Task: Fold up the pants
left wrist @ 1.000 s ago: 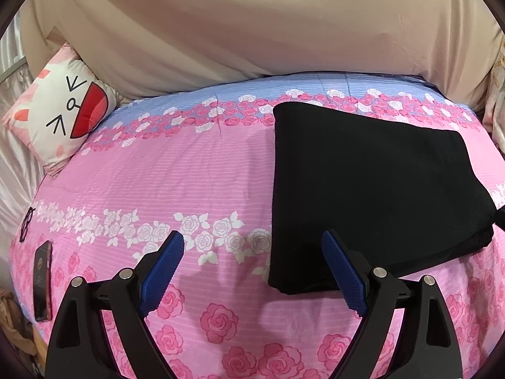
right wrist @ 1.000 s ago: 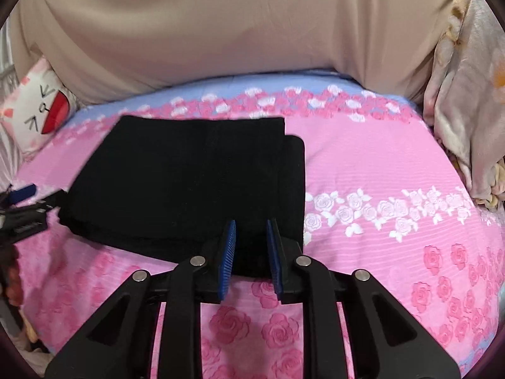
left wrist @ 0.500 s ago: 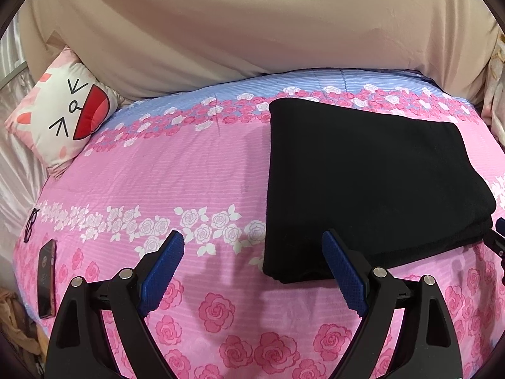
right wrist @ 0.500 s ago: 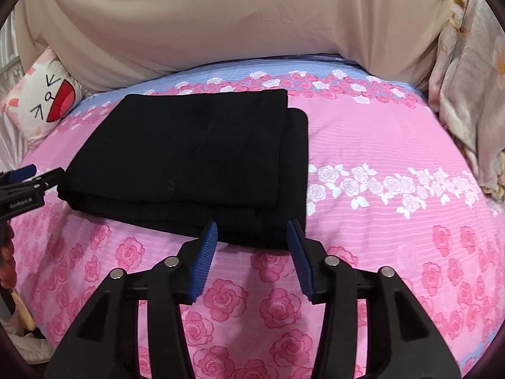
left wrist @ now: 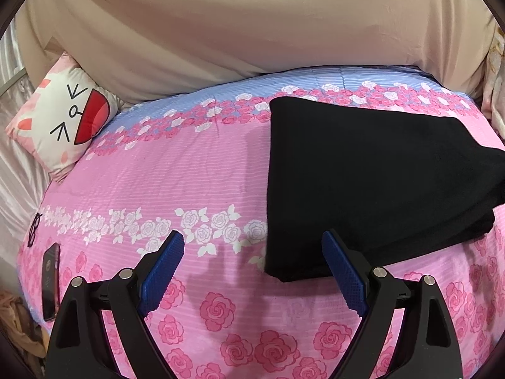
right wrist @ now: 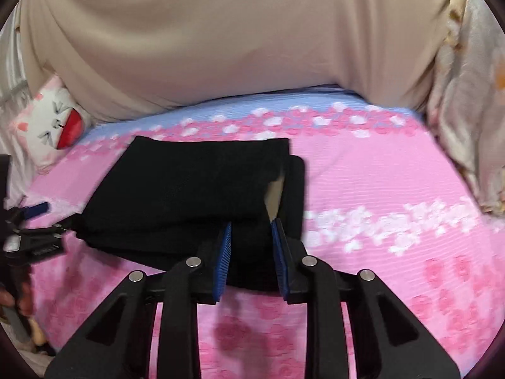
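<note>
The black pants [left wrist: 363,183] lie folded into a thick rectangle on the pink rose bedspread [left wrist: 189,173]. My left gripper [left wrist: 252,268] is open and empty, hovering just in front of the pants' near left corner. In the right wrist view the pants [right wrist: 195,189] lie left of centre, with the top layer lifted at the right edge, showing a pale gap. My right gripper [right wrist: 251,252] is open, its blue pads either side of the pants' near right corner. The left gripper also shows in the right wrist view [right wrist: 28,230] at the far left.
A cat-face cushion [left wrist: 63,120] leans at the back left. A phone [left wrist: 50,284] and a pair of glasses [left wrist: 34,227] lie at the bed's left edge. A beige sheet [left wrist: 252,31] hangs behind the bed. A floral quilt [right wrist: 473,94] is bunched at the right.
My right gripper opened, then moved forward onto the pants' near right corner, jaws narrowing; the top layer there lifted. My left gripper stayed open and drew back slightly.
</note>
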`<state>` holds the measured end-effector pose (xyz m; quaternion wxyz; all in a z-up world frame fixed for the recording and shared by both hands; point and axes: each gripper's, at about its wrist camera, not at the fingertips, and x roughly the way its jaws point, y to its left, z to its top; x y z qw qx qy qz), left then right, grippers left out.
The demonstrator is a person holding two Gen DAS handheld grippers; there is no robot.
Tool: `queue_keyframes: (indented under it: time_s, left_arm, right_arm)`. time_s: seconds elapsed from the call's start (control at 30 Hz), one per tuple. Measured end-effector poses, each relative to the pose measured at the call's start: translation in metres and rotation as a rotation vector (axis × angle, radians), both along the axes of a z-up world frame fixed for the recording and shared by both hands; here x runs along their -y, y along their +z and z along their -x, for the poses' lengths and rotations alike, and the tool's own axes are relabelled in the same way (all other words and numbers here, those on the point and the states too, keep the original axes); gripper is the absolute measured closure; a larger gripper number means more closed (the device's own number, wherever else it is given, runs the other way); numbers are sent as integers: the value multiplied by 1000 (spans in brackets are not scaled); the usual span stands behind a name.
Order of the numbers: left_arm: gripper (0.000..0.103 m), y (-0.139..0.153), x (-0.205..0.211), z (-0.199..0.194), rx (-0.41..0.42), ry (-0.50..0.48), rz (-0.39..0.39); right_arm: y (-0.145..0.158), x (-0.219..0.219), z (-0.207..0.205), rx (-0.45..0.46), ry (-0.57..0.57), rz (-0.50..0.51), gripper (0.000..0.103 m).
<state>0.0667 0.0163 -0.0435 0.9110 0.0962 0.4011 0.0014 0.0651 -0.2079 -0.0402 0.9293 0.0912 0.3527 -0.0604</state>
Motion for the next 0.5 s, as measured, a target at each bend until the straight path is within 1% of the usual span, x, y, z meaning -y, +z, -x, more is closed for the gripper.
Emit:
queue_keyframes:
  time_s: [0.03,0.07,0.1,0.13,0.17,0.2,0.33,0.43,0.5]
  left_arm:
    - [16,0,-1,-1,-3,0,5]
    - [16,-1,0,-2,-6,1,7]
    - [16,-2,0,-3,-9,2,4]
    - [16,-3,0,-2,-11,2,-3]
    - [16,-3,0,-1,-9,3,-9]
    - [16,-3,0,-1,-9,3,-11]
    - [16,-4,0,-2,-11,1,-3]
    - [16,-4,1,-2,-14,-3,4]
    - [16,-5,2,-1,-15,-5,2]
  right_arm:
    - [-18,5,-8,-63,-2,-7,78]
    - [-37,6,-16,-123,8,-20,75]
    - [-44,6,-16,-117,-1,-16,74]
    - [-39,4,-11,-95,-5,-23,71]
    - [-33,4,-8,-91,-7,-32,71]
    - [-21,4,-2,-60,-19,-46,71]
    - [11,8,12,16,-54,-47,70]
    - [24,1,6,55,-20,-42,70]
    - [23,-5,-6,55,10,-28,70]
